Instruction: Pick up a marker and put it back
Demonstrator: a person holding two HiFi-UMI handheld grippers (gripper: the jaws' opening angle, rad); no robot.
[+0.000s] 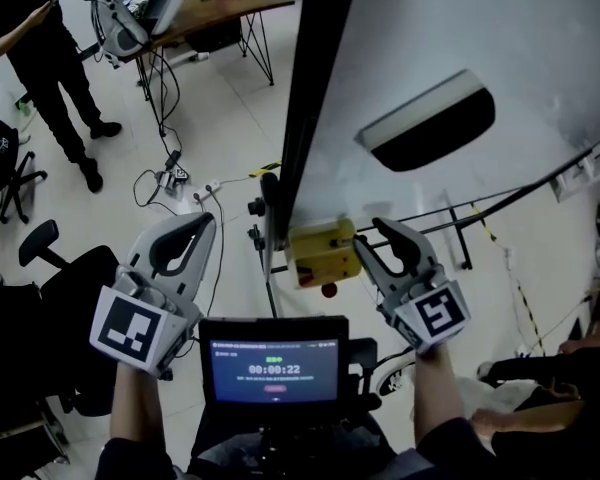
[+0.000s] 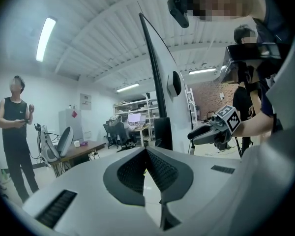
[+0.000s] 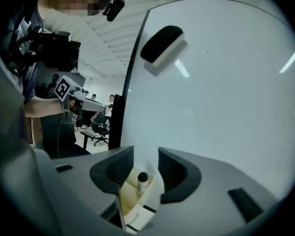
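A black eraser [image 1: 425,123] clings high on the whiteboard [image 1: 480,28], and a person [image 1: 40,58] stands well off by a desk [image 1: 230,3]. The marker [image 3: 142,181] stands upright in a yellow holder [image 1: 320,251] on the board. It lines up with the gap of the right gripper [image 3: 145,156], whose spread jaws don't touch it, while the left gripper [image 2: 146,151], off to the side, is pressed together and empty.

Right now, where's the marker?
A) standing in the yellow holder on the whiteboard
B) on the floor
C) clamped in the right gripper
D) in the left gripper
A: the right gripper view shows the marker upright in the yellow holder, with the right gripper open, not pressing it.
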